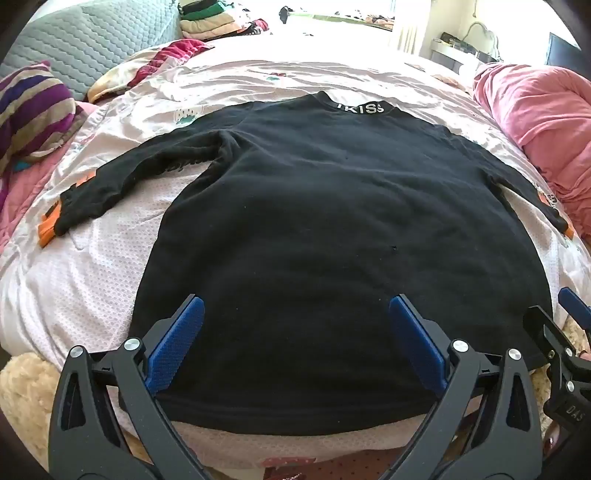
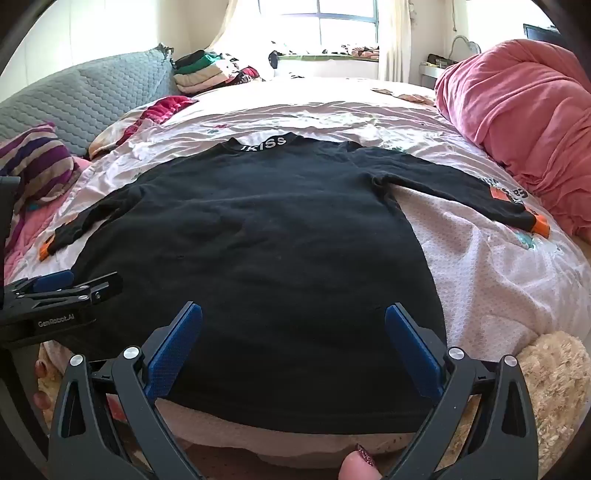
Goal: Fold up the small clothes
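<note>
1. We log pale pink printed bedsheet, creased, covering bed.
2. Pink duvet, bunched at right edge.
3. Striped purple/tan pillow, left side.
4. Grey-blue quilted headboard behind pillow.
5. Folded clothes stack, far left corner.
6. Beige fluffy blanket, near edge.
7. Window, w/ curtains.

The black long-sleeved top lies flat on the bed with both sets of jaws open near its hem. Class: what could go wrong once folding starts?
1. The black top lies on a thin pink sheet; the jaws might pinch both.
2. The sleeves are spread wide, so a lift by the hem could leave them dragging and bunching.
3. The left gripper and right gripper work close together and may collide.
</note>
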A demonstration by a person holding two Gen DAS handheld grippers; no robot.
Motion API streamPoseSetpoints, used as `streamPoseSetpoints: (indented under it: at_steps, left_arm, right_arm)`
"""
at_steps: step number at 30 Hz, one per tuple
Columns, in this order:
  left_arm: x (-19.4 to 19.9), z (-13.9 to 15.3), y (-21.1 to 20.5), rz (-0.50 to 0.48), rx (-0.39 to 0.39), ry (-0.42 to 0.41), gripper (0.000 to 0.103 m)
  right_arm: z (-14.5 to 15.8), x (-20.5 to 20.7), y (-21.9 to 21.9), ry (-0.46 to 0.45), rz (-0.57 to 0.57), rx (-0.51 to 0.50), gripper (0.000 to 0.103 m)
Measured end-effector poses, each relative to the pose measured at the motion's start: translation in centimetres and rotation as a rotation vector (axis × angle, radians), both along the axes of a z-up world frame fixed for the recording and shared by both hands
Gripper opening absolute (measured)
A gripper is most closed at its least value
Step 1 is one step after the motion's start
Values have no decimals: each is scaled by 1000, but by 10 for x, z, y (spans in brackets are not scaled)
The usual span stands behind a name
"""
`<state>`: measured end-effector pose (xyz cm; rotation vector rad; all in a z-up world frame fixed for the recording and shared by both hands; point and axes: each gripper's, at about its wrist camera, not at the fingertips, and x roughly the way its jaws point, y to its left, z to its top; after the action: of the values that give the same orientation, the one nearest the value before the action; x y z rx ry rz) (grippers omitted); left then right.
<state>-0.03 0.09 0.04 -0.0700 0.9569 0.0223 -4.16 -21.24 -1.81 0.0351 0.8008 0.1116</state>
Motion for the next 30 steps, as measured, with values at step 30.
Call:
streamPoseSetpoints:
  at_steps: [30]
  left_arm:
    - [-1,4,-3,-14,0,-8,94]
  right_arm:
    - [0,-5,4,-12,6,13,99]
